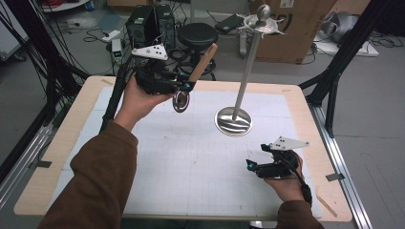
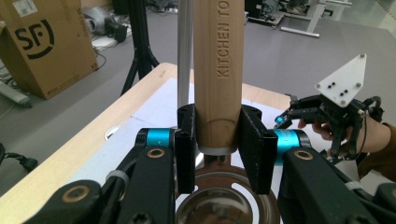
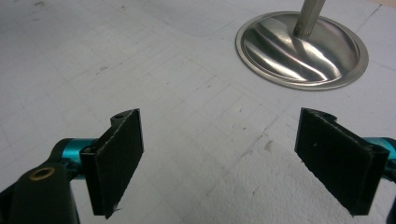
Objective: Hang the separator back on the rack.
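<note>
Brown sleeves come in from the bottom of the high view, each hand holding a black two-jaw gripper over a white gridded mat (image 1: 191, 157) laid on a pale wooden table (image 1: 57, 157). Grey flooring surrounds the table, strewn with black cables; beyond the far edge stand a black round stool (image 1: 197, 34), dark computer cases and a brown cardboard box (image 1: 298, 28), and black frame legs rise at both sides.

Low on the right, the right gripper (image 1: 251, 165) hovers just above the mat with its jaws spread wide and nothing between them; its own view shows bare mat between the two black pads (image 3: 119, 158).

Raised over the far left of the mat, the left gripper (image 1: 187, 87) pinches a metal ladle with a light wooden handle (image 1: 203, 62). Its pads press both sides of the handle's lower end, just above the metal collar; the handle tilts up and away, while the shiny round bowl (image 1: 181, 101) hangs below the jaws, clear of the mat.

Near the mat's centre stands a tall silver metal stand (image 1: 246, 71): a round, dished, polished base (image 3: 303, 51), an upright pole and a small top piece with a knob. It is well apart from both grippers.
</note>
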### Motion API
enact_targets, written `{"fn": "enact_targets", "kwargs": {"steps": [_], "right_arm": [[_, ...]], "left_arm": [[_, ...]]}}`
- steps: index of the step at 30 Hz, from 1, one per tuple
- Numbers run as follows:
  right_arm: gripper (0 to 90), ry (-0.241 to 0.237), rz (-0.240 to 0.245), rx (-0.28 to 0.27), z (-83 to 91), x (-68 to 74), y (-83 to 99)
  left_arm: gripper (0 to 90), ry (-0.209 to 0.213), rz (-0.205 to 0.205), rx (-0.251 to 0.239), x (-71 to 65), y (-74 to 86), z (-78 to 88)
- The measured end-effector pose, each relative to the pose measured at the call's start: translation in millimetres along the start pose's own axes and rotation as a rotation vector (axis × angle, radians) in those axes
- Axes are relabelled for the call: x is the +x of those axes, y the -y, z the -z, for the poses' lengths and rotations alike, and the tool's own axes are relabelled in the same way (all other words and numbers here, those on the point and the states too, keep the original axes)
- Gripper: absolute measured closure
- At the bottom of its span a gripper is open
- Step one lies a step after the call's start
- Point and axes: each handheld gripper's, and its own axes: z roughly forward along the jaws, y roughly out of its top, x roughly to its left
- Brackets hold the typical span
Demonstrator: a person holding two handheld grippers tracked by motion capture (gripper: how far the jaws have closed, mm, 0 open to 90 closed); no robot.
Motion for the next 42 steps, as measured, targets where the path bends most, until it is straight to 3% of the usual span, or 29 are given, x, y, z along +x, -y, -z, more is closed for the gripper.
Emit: {"fn": "enact_targets", "kwargs": {"steps": [10,14,20,42], "right_arm": [[14.3,-0.005,-0.002,0.002,-1.3,0.2,0.6],[14.3,-0.002,-0.002,-0.002,0.3,-0.5,0.6],[14.3,-0.003,-0.004,-0.002,1.3,-0.6,1.3],[14.3,0.0,-0.008,-0.007,2.2,-2.1,2.1]], "left_arm": [[69.2,-0.008,-0.01,-0.009,6.9,-23.0,-12.8],[69.2,-0.013,-0.033,-0.006,6.0,-37.8,-19.3],[69.2,-0.019,-0.037,0.001,6.5,-46.0,-28.1],[69.2,-0.019,-0.018,-0.025,15.8,-50.7,-46.7]]}}
